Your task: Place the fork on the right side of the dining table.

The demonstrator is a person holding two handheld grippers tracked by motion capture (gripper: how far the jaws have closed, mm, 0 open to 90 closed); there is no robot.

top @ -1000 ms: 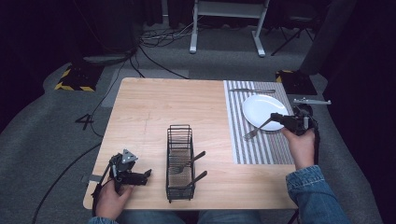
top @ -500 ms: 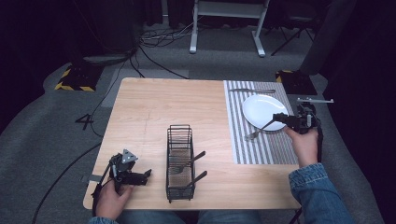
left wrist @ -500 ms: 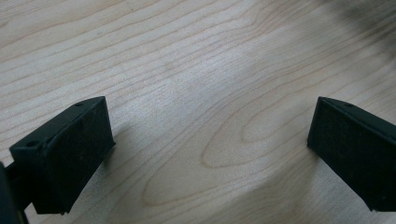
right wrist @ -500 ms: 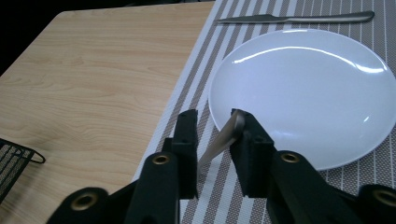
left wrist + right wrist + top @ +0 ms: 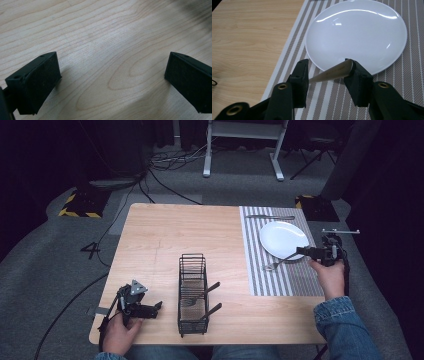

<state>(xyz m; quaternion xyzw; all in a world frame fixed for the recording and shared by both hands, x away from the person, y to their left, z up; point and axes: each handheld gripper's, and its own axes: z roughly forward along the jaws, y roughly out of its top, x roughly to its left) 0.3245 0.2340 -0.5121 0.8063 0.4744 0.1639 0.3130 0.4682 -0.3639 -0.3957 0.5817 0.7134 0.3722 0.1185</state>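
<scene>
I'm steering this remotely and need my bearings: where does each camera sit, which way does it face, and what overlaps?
High view: above the person's side, looking forward and down at the table; both forearms, left gripper and right gripper show.
Left gripper view: rides the left gripper, facing down at bare wood between its open jaws.
Right gripper view: rides the right gripper, facing the plate; its jaws have just been opening, fork handle between them.
Shared: high and right gripper views both show plate, striped placemat, fork.

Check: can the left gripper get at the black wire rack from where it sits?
Probably yes. The left gripper rests open on the table, just left of the wire rack, with bare wood between them. The right gripper is far off at the plate.
</scene>
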